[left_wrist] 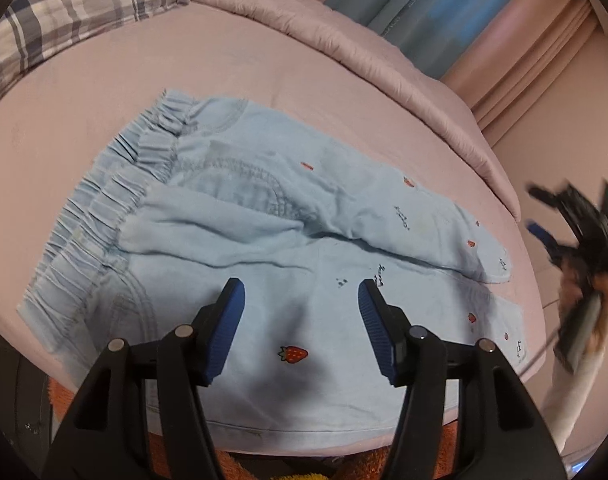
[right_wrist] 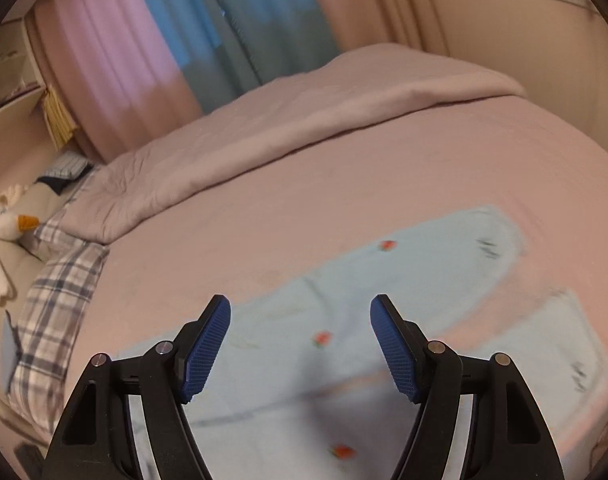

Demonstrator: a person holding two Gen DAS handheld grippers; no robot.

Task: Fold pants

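Left wrist view: the left gripper (left_wrist: 302,294) hovers with fingers apart over light-blue pants (left_wrist: 264,236) spread on a pink bed sheet (left_wrist: 184,60), waistband toward a plaid pillow (left_wrist: 64,12); the right gripper (left_wrist: 575,240) shows blurred at the bed's edge. Right wrist view: its fingers stand apart, empty, above the pants' legs; a quilt (right_wrist: 304,120) lies beyond.

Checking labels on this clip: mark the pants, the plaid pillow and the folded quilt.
pants (left_wrist: 264,240), left wrist view, on the crotch area.
plaid pillow (left_wrist: 76,12), left wrist view, on its top face.
folded quilt (right_wrist: 304,120), right wrist view, on its upper surface.
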